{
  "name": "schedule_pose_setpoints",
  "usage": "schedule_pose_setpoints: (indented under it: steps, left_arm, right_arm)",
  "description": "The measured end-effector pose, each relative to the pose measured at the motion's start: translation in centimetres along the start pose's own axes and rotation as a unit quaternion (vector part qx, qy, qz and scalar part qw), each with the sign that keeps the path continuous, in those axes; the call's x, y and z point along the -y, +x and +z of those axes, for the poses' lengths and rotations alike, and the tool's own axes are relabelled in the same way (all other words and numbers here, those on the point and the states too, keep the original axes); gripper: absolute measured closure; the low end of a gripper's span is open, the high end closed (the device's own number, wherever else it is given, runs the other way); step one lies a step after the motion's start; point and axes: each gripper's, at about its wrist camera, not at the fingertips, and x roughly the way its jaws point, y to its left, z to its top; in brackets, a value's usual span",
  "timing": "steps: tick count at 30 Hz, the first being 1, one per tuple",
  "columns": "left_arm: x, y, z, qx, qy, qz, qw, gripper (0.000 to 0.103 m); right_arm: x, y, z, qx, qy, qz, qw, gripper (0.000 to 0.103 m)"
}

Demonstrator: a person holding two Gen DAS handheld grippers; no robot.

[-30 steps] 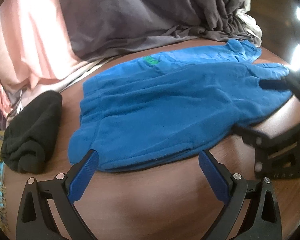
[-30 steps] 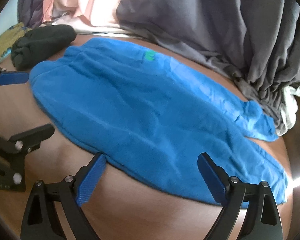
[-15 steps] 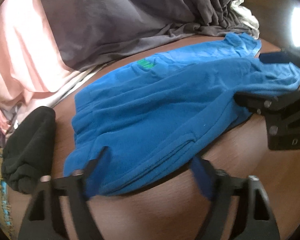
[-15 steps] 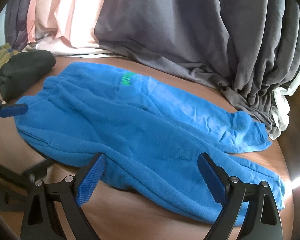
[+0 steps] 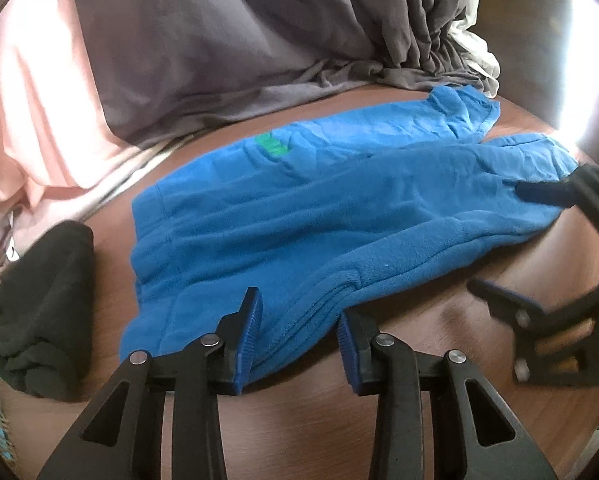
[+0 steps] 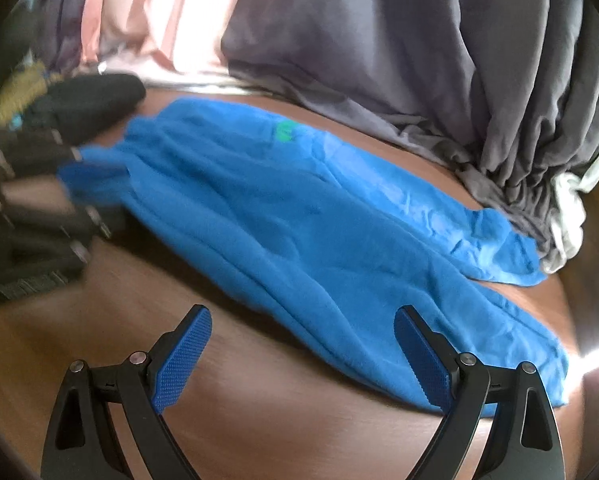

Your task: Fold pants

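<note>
Blue pants (image 5: 319, 216) flat on table (image 5: 283, 428), left gripper (image 5: 297, 334) closing on hem, right gripper (image 6: 303, 356) wide

A home room: a polished brown wooden table (image 5: 307, 432) backed by draped grey (image 5: 227, 40) and pink fabric (image 5: 31, 100), clothes lying about.

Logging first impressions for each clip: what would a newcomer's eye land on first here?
The bright blue fleece pants spread flat across the brown wooden table dominate, a small green patch near their waist. At their near edge the left gripper is closing, fleece between its blue pads. Grey draped fabric hangs behind; a dark rolled cloth lies left.
</note>
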Motion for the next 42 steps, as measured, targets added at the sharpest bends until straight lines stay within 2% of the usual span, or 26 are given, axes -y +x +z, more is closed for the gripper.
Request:
schedule_pose_setpoints:
  steps: [2,4,7,10,12,13,14,15,17,19,20,21,24,30,35,42]
  left_arm:
    - [0.0,-0.1,0.0,0.002,0.004,0.002,1.0000,0.067]
    - [-0.1,0.0,-0.2,-0.001,0.006,0.002,1.0000,0.067]
    - [-0.4,0.0,-0.7,-0.004,0.002,0.001,1.0000,0.065]
    - [-0.5,0.1,-1.1,-0.008,-0.001,-0.004,1.0000,0.064]
    - [-0.4,0.1,-1.4,-0.004,0.004,-0.002,1.0000,0.062]
    - [-0.3,0.2,-1.6,-0.002,0.008,0.002,1.0000,0.061]
    - [-0.4,0.3,-1.7,-0.001,0.008,0.004,1.0000,0.056]
    - [-0.4,0.5,-1.9,0.000,0.007,0.006,1.0000,0.050]
    - [-0.7,1.0,-2.3,-0.002,0.005,0.011,0.9999,0.046]
    - [-0.9,1.4,-2.6,-0.002,0.010,0.013,0.9999,0.046]
    - [-1.0,1.5,-2.7,-0.003,0.013,0.014,0.9998,0.057]
    - [-1.0,1.5,-2.8,-0.007,0.018,0.012,0.9997,0.076]
    - [-1.3,0.6,-2.9,-0.007,0.022,0.001,0.9997,0.080]
    - [-1.1,-3.0,-3.0,-0.014,0.024,0.024,0.9993,0.080]
    - [-0.2,-6.0,-2.7,-0.027,0.021,0.067,0.9972,0.080]
    - [0.6,-8.5,-1.3,-0.031,0.011,0.096,0.9948,0.081]
  right_arm:
    - [0.2,0.8,-0.4,-0.009,0.001,-0.017,1.000,0.030]
    - [0.9,1.5,-0.9,-0.025,0.008,-0.027,0.999,0.038]
    - [2.4,1.1,-1.6,-0.031,0.031,-0.049,0.998,0.040]
    - [4.4,0.4,-2.4,-0.038,0.062,-0.075,0.995,0.048]
    - [5.5,0.2,-2.7,-0.043,0.085,-0.079,0.992,0.062]
    - [6.2,0.2,-2.8,-0.046,0.100,-0.078,0.991,0.076]
    - [6.8,0.1,-2.8,-0.049,0.114,-0.073,0.990,0.078]
    - [7.3,-0.3,-2.8,-0.046,0.126,-0.067,0.989,0.078]
    - [7.5,-0.9,-2.5,-0.038,0.133,-0.072,0.988,0.081]
    - [7.3,-1.5,-2.1,-0.030,0.124,-0.085,0.988,0.081]
    - [7.1,-1.8,-1.9,-0.027,0.119,-0.093,0.988,0.082]
    - [7.1,-1.9,-1.7,-0.025,0.118,-0.098,0.988,0.082]
    - [7.1,-2.5,-1.3,-0.020,0.123,-0.103,0.987,0.083]
    - [7.0,-4.9,-1.0,-0.011,0.096,-0.088,0.991,0.085]
    - [7.6,-6.6,-0.5,-0.013,0.055,-0.052,0.997,0.087]
    - [9.6,-8.4,0.7,-0.021,0.024,0.005,0.999,0.089]
